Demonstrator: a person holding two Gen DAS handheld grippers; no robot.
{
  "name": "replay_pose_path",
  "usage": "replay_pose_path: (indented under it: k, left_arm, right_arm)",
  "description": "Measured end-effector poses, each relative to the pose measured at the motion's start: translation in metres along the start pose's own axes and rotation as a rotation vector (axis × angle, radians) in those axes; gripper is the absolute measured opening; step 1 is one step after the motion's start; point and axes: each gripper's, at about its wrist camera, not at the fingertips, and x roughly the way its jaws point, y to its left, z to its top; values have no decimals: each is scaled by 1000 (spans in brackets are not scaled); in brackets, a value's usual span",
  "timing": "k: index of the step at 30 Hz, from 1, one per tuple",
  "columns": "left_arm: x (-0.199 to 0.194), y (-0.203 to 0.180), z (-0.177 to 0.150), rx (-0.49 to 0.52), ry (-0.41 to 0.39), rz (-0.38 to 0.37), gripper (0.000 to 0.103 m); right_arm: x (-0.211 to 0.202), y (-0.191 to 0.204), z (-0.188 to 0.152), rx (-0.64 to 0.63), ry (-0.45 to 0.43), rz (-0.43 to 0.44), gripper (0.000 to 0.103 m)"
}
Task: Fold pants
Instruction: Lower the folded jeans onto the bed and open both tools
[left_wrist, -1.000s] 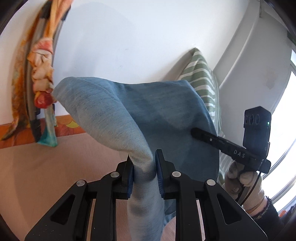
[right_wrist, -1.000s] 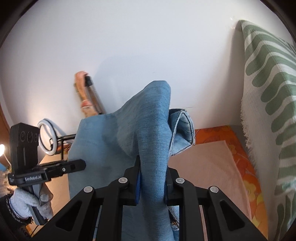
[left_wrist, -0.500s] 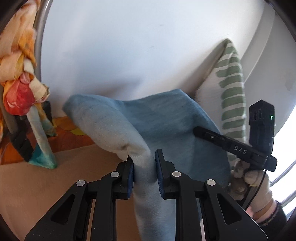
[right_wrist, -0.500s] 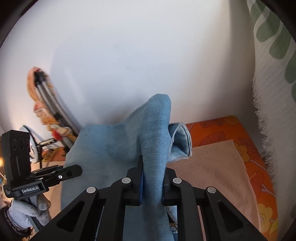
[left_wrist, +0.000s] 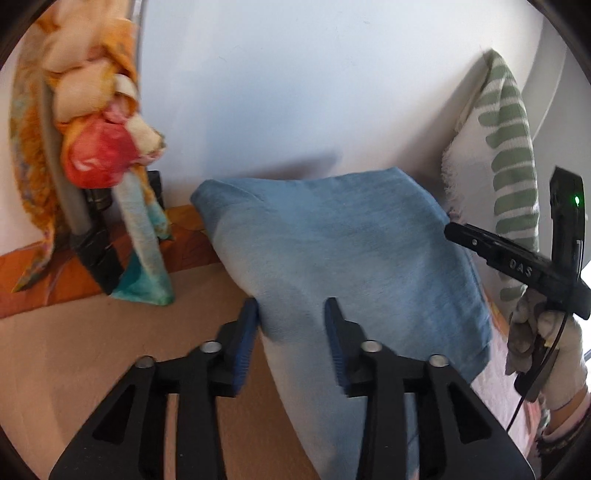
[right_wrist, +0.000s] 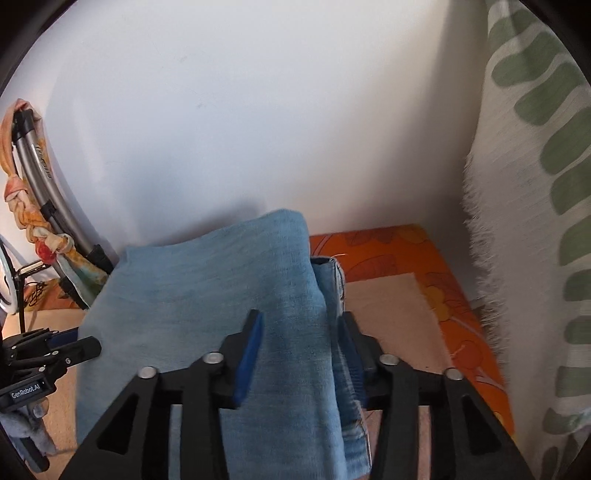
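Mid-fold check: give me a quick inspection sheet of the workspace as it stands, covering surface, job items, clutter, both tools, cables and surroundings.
Surface: tan mat over an orange floral cover.
Job's things: light blue denim pants, draped between both tools.
Clutter: orange patterned scarf knotted round a grey pole.
Grippers: left tool open, denim between its jaws; right tool open likewise.
Cables: thin black lead at the right gloved hand.
Surroundings: white wall; green-striped white pillow; ring light.
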Motion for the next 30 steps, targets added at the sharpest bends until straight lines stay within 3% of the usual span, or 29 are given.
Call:
replay_pose_path:
  k: [8,17,30]
  left_arm:
    - [-45,-13,-5,37,-60,-10,59]
    - [-101,-38,-27,70,-101,-19,72]
    - [-195,-69,-88,129,-185,-19,76]
  right_arm:
    - [-44,13,-6,-16,-30,-34,81]
    - [-107,34,-22,-28,-79,-75,96]
    - [-208,81,-83,-69,-131,-78,103]
